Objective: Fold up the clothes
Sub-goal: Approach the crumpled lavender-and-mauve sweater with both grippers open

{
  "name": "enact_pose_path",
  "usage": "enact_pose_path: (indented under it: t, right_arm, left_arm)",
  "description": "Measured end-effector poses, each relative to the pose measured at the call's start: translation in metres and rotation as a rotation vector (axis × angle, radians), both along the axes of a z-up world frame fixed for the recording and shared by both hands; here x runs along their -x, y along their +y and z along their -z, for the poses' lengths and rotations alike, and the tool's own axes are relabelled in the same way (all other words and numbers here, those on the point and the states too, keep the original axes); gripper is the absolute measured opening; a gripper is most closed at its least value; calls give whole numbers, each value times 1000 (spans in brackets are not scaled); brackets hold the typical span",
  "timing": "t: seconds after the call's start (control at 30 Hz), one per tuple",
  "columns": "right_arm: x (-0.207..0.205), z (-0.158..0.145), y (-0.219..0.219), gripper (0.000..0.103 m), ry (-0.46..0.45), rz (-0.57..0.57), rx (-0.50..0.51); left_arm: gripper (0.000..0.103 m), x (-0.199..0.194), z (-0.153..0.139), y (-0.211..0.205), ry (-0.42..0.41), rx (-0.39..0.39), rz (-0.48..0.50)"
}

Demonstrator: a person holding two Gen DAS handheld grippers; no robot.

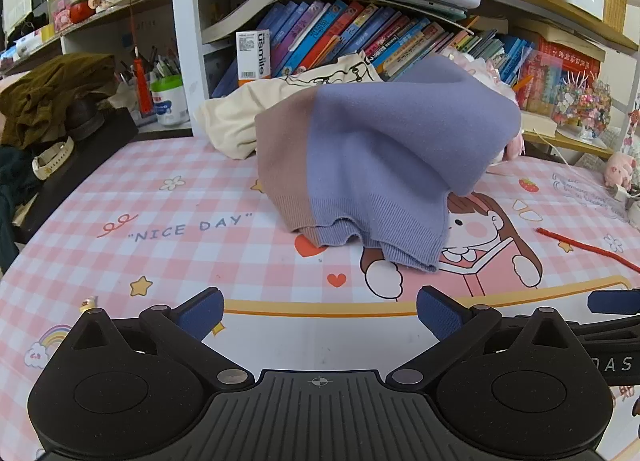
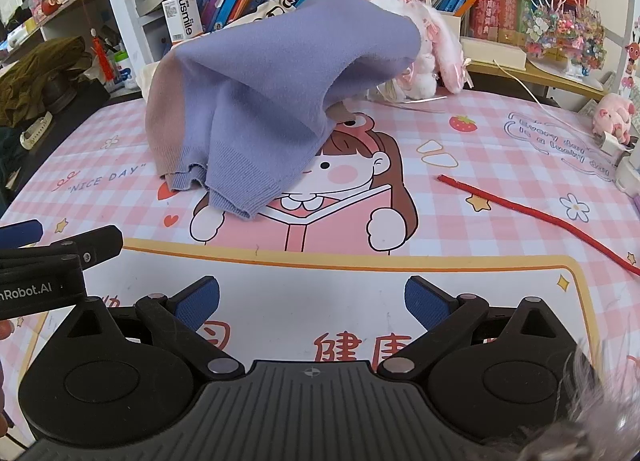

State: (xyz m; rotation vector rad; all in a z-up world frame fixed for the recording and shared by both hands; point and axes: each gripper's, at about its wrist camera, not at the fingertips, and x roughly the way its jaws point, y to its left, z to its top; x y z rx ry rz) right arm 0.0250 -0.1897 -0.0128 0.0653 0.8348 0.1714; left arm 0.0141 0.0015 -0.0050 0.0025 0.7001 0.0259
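sweater (image 1: 384, 149), a lilac knit with a dusty-pink panel down one side, sits in a bunched heap on the pink checked desk mat (image 1: 168, 197), toward the back of the desk and in front of the bookshelf (image 1: 360, 33). its ribbed hem trails forward over the cartoon girl printed on the mat, and its far end is humped up against the pink plush toy (image 2: 432, 41) and the cream garment (image 1: 236, 113) behind it. nothing looks folded yet: the sweater is rumpled, not spread flat, no sleeve lies out where i can make it out, and i see no crease or squared edge. i judge the task to be at its very start, with flattening, sleeve folds and the final fold all left to do. the left gripper (image 1: 320, 313) hovers near the front edge of the mat with its blue-padded fingers spread wide and nothing between them, well short of the hem. the right gripper (image 2: 312, 305) is just beside it, also wide apart and empty, over the white panel with red characters. a red cord (image 2: 540, 217) lies on the mat to the right, apart from the sweater. an olive garment (image 1: 52, 93) is piled on the left shelf side, untouched.
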Motion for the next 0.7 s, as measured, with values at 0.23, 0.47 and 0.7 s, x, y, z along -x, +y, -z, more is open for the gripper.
enact_pose_path:
  t: [0.23, 0.47, 0.7]
  right_arm:
    - [0, 0, -1, 100, 5, 0, -5]
    - [-1, 0, -1, 100, 9, 0, -7]
    - [-1, 0, -1, 100, 10, 0, -8]
  left_arm:
    - [103, 0, 0, 1, 4, 3, -5]
    - [103, 1, 0, 1, -2, 9, 2]
    - [103, 2, 0, 2, -3, 13, -4]
